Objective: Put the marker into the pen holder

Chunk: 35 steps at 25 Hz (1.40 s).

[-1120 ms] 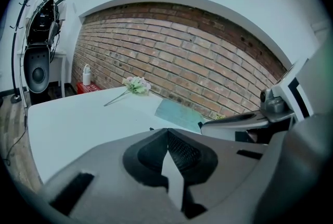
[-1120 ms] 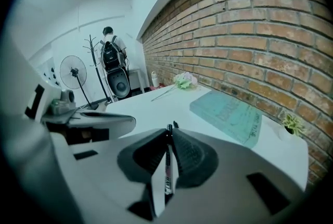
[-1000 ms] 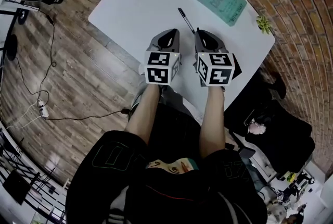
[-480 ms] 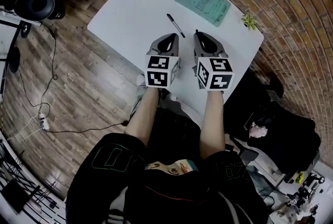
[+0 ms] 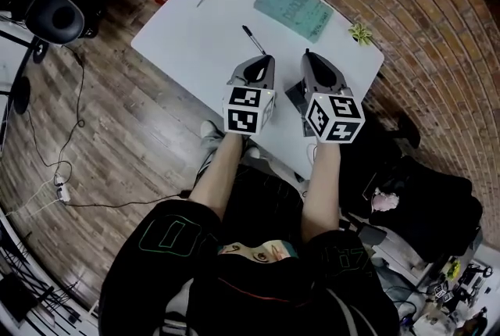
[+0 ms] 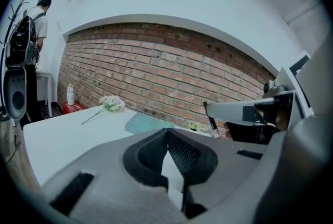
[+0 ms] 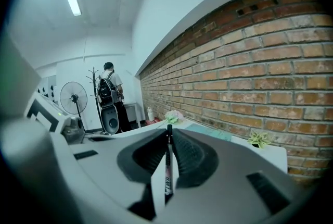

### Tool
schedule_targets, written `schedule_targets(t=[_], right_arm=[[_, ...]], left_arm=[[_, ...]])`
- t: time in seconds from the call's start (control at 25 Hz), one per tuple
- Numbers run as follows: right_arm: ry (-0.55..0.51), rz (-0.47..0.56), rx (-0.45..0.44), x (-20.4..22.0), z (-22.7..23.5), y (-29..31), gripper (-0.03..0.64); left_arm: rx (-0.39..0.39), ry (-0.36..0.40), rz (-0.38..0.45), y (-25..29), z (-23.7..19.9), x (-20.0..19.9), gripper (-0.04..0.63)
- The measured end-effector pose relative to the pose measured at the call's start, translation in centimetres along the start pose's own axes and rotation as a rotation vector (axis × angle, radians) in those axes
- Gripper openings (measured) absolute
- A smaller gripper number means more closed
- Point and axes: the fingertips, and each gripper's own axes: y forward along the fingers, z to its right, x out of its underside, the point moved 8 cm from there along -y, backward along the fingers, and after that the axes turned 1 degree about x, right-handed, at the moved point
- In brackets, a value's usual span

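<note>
Head view vs a second ago: the framing has swung, so the bench (image 5: 195, 45) sits further up and left in shot, but the teal book (image 5: 293, 8) keeps its place on it. The real change is in the hands: the right tool (image 5: 316, 67) has drifted right, away from the left tool (image 5: 260, 65). A dark thing (image 5: 296, 97) now shows at the near bench edge between them (could be the pen holder, can't tell from here). The loose pen (image 5: 252, 39) lies where it did, just ahead of the left tool, untouched. Right gripper view: jaws pinched on the marker (image 7: 168, 165), which runs up between them with its tip poking out past the ends. Left gripper view: jaws closed tip to tip, nothing between them. My read: the marker is in hand over the near part of the bench and not yet in any holder. The pick is done, the drop is what's left, and the left tool is idle.
</note>
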Motion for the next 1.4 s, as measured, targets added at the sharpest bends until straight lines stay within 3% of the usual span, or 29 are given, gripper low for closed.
schedule_targets(t=[0.28, 0.72, 1.04, 1.4], right_arm=[[0.019, 0.085, 0.028, 0.1, 2.7, -3.2, 0.044], [0.153, 0.171, 0.014, 2.2, 5.1, -4.5, 0.044], [0.237, 0.215, 0.023, 3.7, 6.3, -4.4, 0.044], [0.256, 0.168, 0.027, 6.0, 6.4, -3.4, 0.044]], left_arm=[[0.01, 0.021, 0.016, -0.3, 1.9, -0.1, 0.008], [0.002, 0.027, 0.025, -0.8, 2.5, 0.1, 0.009], [-0.026, 0.017, -0.018, -1.1, 2.1, 1.6, 0.008], [-0.025, 0.04, -0.078, -0.4, 2.0, 2.9, 0.009]])
